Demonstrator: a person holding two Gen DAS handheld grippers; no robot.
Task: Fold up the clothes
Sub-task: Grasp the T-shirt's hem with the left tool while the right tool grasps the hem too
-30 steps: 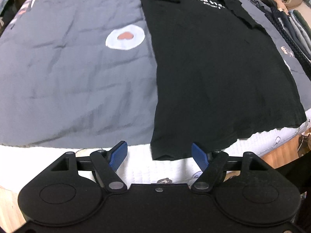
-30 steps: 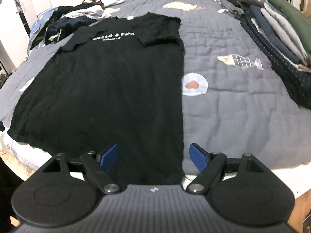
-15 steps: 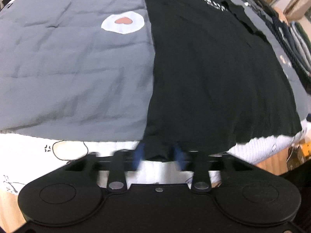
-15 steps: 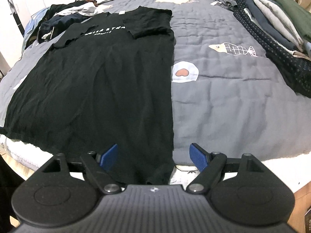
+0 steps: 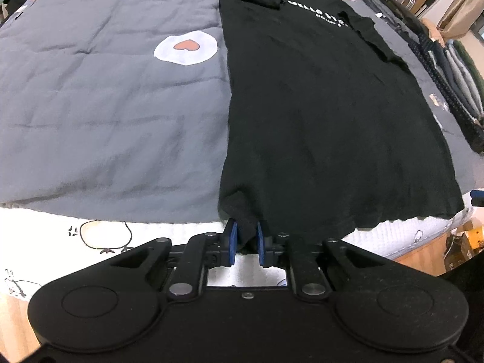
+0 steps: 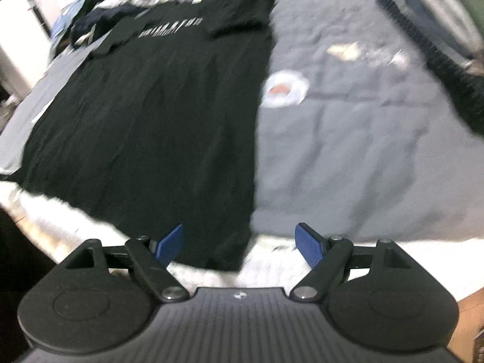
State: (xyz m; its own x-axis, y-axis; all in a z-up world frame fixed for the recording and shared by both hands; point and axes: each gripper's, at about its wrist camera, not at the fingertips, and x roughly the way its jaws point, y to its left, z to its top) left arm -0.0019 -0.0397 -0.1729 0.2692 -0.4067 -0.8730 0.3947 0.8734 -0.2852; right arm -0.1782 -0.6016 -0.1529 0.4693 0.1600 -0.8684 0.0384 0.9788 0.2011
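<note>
Bedroom: quilted bed (image 5: 106, 106), folded clothes stacks (image 5: 447, 69)

Wide bare grey quilted bedspread (image 5: 115, 96) beside the flat black cotton T-shirt (image 5: 317, 106) leaves free passage to the bed's near edge; stacked folded dark clothes (image 5: 447, 75) block the far side edge.

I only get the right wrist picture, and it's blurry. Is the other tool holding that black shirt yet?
Observer: Yes. The left tool has just been closing and now pinches the black shirt at its near hem corner, which bunches between the blue pads.
Visitor: And that pale blob beside the shirt?
Observer: A white patch with a pink heart in it, on the grey quilt.
Visitor: Anything nearer than the quilt?
Observer: A white sheet with a cartoon outline drawn in black.
</note>
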